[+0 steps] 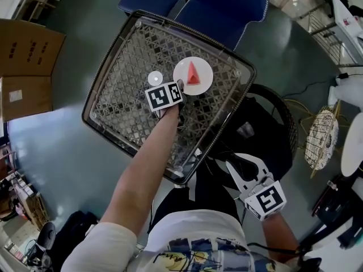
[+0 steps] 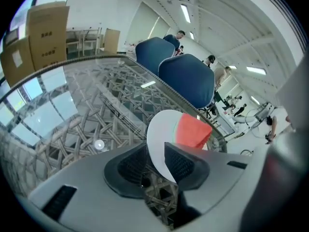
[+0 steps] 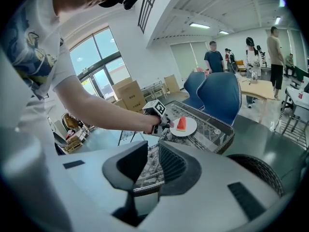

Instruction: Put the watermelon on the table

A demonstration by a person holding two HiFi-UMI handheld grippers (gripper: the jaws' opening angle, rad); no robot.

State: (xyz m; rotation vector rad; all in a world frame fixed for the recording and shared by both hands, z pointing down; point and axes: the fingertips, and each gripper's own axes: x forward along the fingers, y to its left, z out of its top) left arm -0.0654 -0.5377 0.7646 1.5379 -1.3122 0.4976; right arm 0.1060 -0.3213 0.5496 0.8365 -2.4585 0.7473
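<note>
Watermelon slice (image 1: 193, 74) lies on white plate (image 1: 203, 66) on the glass surface (image 1: 130, 103). Left gripper (image 1: 180, 87) is clamped on the plate's rim. Right gripper (image 1: 241, 166), off the surface, has jaws slightly apart and empty.

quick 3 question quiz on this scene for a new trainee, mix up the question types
1. True or false: the right gripper is holding the plate.
2. What lies on the plate? A) a watermelon slice B) a banana C) a cup
3. Fill in: the left gripper is shut on the plate's ____.

Key: 1 false, its jaws are apart with nothing between them, away from the plate. 2 A. 3 rim.
</note>
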